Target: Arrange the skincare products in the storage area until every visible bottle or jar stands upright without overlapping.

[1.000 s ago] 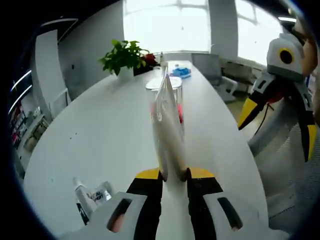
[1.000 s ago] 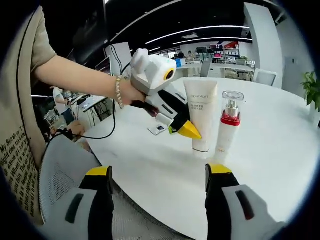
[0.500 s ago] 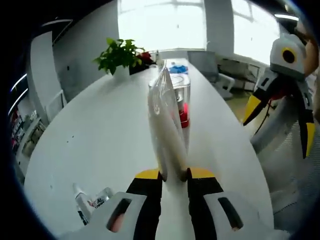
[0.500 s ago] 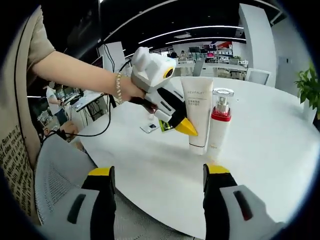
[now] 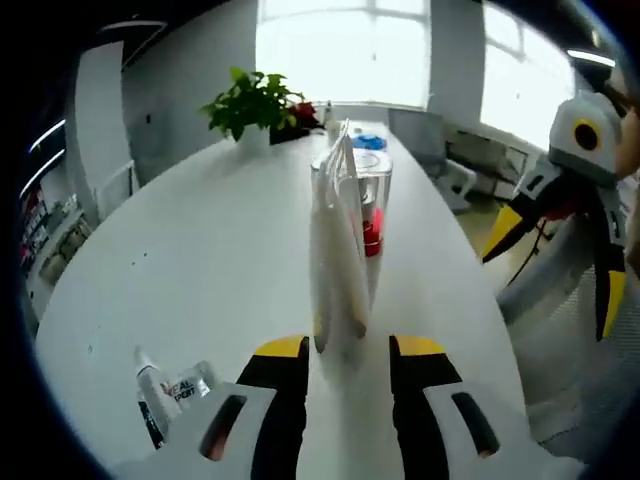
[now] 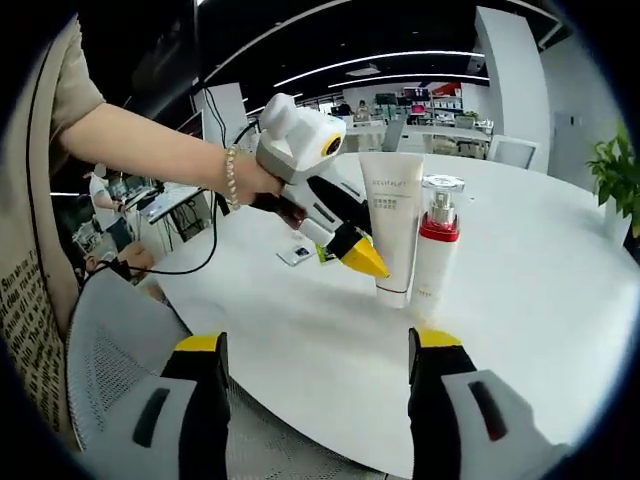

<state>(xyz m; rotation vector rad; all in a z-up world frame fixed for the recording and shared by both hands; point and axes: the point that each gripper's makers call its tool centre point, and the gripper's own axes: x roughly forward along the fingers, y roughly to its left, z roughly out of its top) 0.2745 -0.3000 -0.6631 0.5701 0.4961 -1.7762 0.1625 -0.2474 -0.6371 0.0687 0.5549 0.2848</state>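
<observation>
Left gripper (image 5: pixel 345 350) open beside upright white tube (image 6: pixel 391 236), pump bottle (image 6: pixel 433 250).

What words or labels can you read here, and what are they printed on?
"EAL": part of a red word on the small packet lying at the table's near edge; the rest is cut off.
White tube: a line of grey print near its top, too blurred to read.
Pump bottle: small print low down, too small to read.

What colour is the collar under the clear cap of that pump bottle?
Red, on the white pump bottle with the clear cap; clearest in the right gripper view.
</observation>
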